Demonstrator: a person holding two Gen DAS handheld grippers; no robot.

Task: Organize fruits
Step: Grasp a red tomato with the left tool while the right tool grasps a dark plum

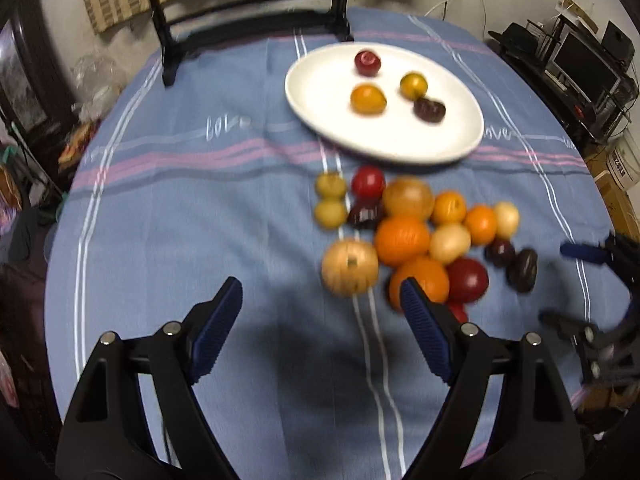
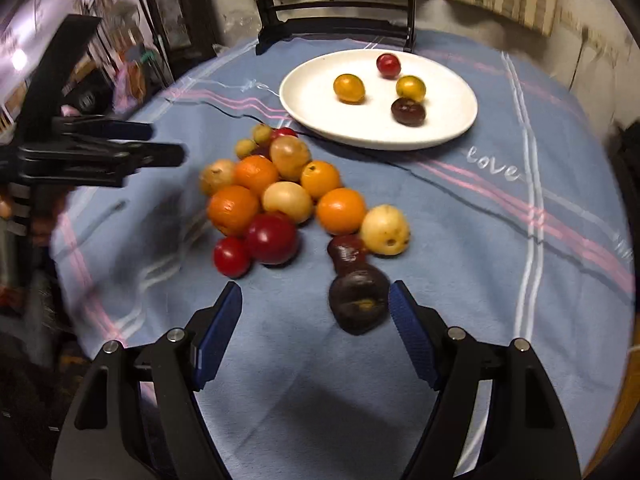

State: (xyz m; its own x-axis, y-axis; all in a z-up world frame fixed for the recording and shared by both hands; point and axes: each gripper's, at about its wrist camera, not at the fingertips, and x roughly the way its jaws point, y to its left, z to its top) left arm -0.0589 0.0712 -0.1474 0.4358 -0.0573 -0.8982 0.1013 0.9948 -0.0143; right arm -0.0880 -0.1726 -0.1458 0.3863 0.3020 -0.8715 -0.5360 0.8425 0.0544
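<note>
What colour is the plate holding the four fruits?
White; the plate shows most clearly in the right wrist view.

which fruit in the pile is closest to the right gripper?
The dark purple fruit, lying just ahead of the open right gripper, by its right finger; every other fruit sits farther back.

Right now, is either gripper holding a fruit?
No: the left gripper and right gripper have their fingers spread over bare tablecloth.

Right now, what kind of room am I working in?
Probably a lived-in home, likely a dining or living room: a round table under a blue striped tablecloth, a white plate of fruit, and cluttered black shelves with electronics beside it.
</note>
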